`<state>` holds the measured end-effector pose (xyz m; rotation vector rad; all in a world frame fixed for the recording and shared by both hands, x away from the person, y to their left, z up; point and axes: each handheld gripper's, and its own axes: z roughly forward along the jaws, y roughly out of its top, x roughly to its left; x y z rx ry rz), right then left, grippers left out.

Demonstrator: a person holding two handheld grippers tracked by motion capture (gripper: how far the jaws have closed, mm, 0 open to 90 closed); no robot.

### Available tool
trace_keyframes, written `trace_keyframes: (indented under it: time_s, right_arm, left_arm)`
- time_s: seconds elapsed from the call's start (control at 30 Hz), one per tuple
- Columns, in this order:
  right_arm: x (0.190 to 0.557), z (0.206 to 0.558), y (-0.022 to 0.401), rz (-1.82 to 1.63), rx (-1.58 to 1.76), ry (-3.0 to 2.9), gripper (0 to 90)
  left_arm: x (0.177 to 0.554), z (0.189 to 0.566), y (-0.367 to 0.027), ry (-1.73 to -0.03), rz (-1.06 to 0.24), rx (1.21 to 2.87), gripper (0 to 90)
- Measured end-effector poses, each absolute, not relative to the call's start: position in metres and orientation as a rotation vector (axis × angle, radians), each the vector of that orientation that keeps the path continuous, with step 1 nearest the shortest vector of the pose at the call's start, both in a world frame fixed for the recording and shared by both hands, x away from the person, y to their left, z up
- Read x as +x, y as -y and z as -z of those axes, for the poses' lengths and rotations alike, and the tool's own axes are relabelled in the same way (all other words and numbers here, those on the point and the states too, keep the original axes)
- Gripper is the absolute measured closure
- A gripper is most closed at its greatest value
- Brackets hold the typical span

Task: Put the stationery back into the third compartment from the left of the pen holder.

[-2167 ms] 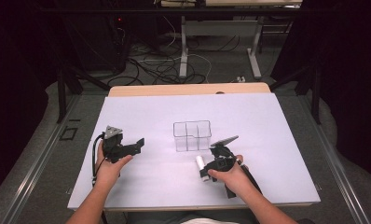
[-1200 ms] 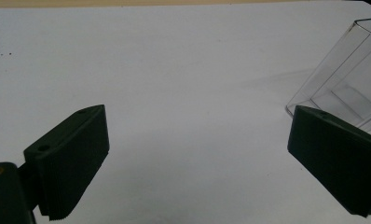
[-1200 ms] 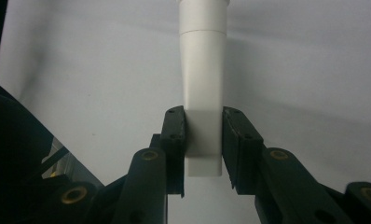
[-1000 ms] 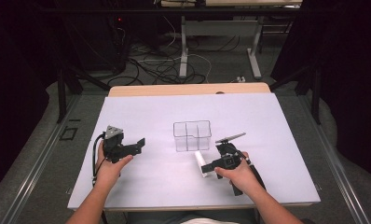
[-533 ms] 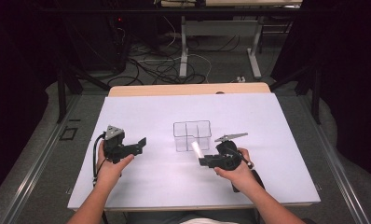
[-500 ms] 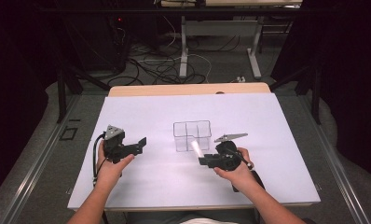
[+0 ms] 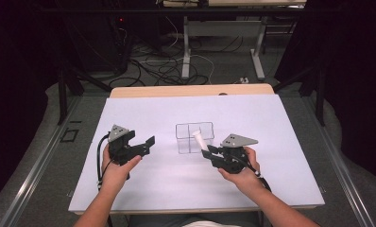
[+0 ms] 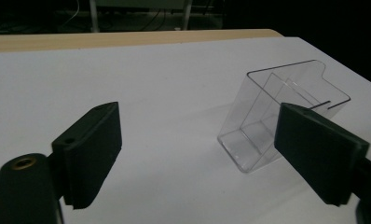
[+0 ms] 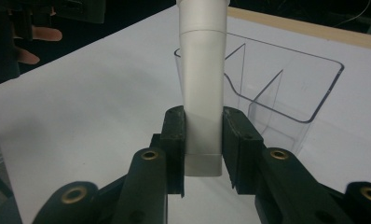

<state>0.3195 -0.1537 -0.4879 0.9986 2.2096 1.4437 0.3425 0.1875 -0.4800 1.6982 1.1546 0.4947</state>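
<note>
The right gripper [image 7: 209, 152] is clamped on a white tube [image 9: 202, 84], its tip angled toward 11 o'clock over the near edge of the clear divided organizer [image 7: 194, 137] at table centre; the step looks like loading the tube into a compartment; next it likely needs tipping upright, then release. The left gripper [image 8: 197, 154], jaws wide apart, hovers empty at 9 o'clock; its own view shows the organizer's partitions clearly.

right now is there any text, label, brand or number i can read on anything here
None can be read.
White tube in the right hand-held gripper: plain, no print.
Clear divided box: no label.
Left hand-held gripper and white table: no markings.
Equipment behind the table: too dark and small to tell.
</note>
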Motion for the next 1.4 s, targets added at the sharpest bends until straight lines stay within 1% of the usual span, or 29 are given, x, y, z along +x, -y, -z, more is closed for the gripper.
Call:
trace_keyframes:
  time_s: [0.1,0.17,0.3,0.47,0.57,0.73,0.8,0.97,1.1,1.3,1.4]
  right_arm:
    - [0.317,0.488,0.152,-1.432,0.974,-2.193,71.4]
    - [0.314,0.487,0.151,-1.415,0.960,-2.186,71.4]
    - [0.310,0.487,0.148,-1.398,0.945,-2.182,71.4]
    - [0.307,0.487,0.146,-1.403,0.926,-2.170,71.4]
    - [0.306,0.487,0.143,-1.403,0.931,-2.172,71.4]
    - [0.304,0.488,0.140,-1.408,0.920,-2.177,71.4]
    - [0.303,0.488,0.139,-1.416,0.913,-2.178,71.4]
    - [0.301,0.489,0.137,-1.420,0.907,-2.182,71.4]
    - [0.300,0.488,0.137,-1.418,0.901,-2.189,71.4]
    - [0.300,0.489,0.136,-1.430,0.890,-2.176,71.3]
    - [0.299,0.489,0.135,-1.441,0.889,-2.181,71.4]
  left_arm:
    - [0.339,0.478,-0.181,-1.140,-0.488,1.718,17.5]
    - [0.339,0.478,-0.178,-1.143,-0.472,1.721,20.7]
    - [0.338,0.477,-0.174,-1.107,-0.407,1.720,25.7]
    - [0.333,0.472,-0.164,-1.045,-0.335,1.706,29.3]
    - [0.331,0.470,-0.155,-1.034,-0.224,1.677,29.3]
    - [0.327,0.468,-0.140,-1.050,-0.132,1.694,31.4]
    - [0.326,0.469,-0.136,-1.036,-0.110,1.676,35.1]
    - [0.327,0.470,-0.124,-1.020,-0.016,1.652,40.2]
    - [0.327,0.467,-0.114,-0.993,-0.009,1.660,42.9]
    - [0.331,0.468,-0.095,-0.963,0.061,1.652,44.5]
    - [0.334,0.468,-0.088,-0.966,0.067,1.638,45.3]
